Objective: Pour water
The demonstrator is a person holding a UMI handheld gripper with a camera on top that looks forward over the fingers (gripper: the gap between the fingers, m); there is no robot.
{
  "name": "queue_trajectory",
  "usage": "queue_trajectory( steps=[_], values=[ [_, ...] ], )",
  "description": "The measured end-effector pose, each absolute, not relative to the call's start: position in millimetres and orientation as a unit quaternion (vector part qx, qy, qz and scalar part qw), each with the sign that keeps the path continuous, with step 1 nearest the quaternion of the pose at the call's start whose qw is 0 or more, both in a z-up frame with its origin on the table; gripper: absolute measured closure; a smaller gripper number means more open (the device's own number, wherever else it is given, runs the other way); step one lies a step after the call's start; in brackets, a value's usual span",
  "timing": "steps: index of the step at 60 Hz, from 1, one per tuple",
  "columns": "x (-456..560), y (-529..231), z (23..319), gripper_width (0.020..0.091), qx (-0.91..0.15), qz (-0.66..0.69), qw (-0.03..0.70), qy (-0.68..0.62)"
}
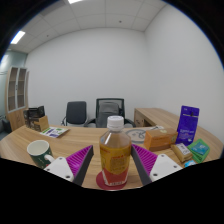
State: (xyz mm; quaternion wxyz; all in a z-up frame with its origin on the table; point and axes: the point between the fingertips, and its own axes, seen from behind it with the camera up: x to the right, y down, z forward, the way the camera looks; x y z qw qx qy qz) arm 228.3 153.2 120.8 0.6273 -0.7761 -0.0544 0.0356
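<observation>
The hand-held gripper [114,163] grasps the capped bottle [114,152]; pouring toward the lower-left mug [38,151] could miss.

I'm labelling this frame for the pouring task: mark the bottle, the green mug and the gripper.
bottle [114,157], gripper view, on its yellow label
green mug [39,152], gripper view, on its outer wall
gripper [113,166], gripper view, midway between its fingertips

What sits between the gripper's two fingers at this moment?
In the gripper view, a bottle of yellowish drink with a white cap stands upright between the fingers of the gripper; the table lies beyond.
</observation>
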Motion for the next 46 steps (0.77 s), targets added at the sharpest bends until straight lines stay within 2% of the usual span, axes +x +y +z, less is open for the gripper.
queue_trajectory(
  steps=[1, 4, 18, 25, 36, 46],
  values=[
    [234.5, 147.5, 123.9, 0.0242, -0.777, 0.039, 0.626, -0.055],
    [238.4, 135.1, 130.3, 0.0275, -0.777, 0.041, 0.625, -0.053],
    [253.0, 33.4, 173.3, 0.0265, -0.761, 0.003, 0.648, -0.035],
    [233.7, -53.5, 188.8, 0.0266, -0.750, 0.031, 0.660, -0.030],
    [196.6, -165.1, 172.2, 0.0263, -0.752, 0.086, 0.652, -0.040],
    [184.6, -208.8, 158.5, 0.0259, -0.760, 0.102, 0.640, -0.051]
  ],
)
